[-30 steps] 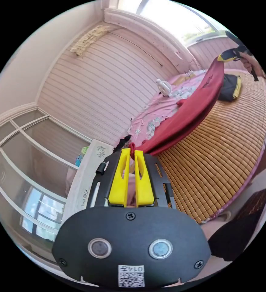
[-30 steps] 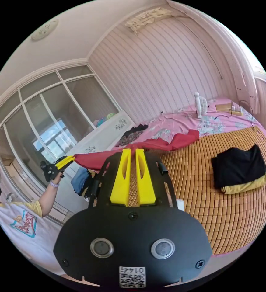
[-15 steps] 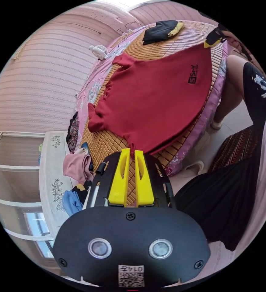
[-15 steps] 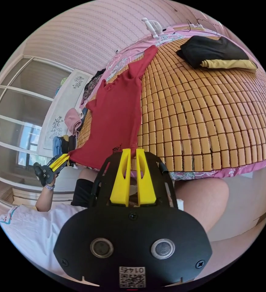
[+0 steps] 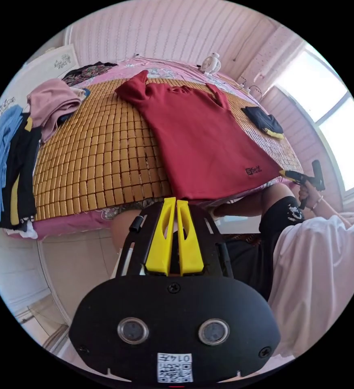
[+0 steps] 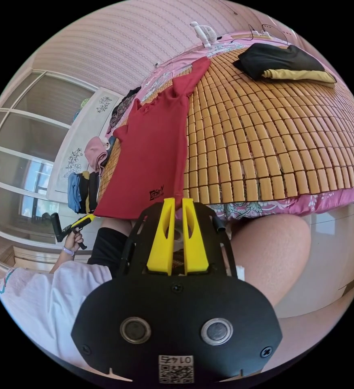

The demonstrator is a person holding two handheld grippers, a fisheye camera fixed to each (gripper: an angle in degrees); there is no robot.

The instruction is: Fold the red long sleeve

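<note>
red cloth first: your long sleeve shirt lies spread flat on the bamboo mat, hem at the near edge of the bed, collar and sleeves toward the far side.

your left gripper has its yellow jaws drawn nearly together right at the hem's left corner; whether cloth is pinched between the tips, you can't tell. in the right gripper view the same tool sits at that corner in your hand.

your right gripper shows jaws close together with a thin gap, at the hem's other corner beside the dark logo; its grip is just as unclear. from the left gripper view it points at that corner.

the left gripper view gives you the pile of clothes hanging over the mat's left edge, and a bright window on the right. the right gripper view gives you glass doors at the left and a closer look at the folded black and yellow garment.

both show the small white fan on the pink sheet, against a pink striped wall.
</note>
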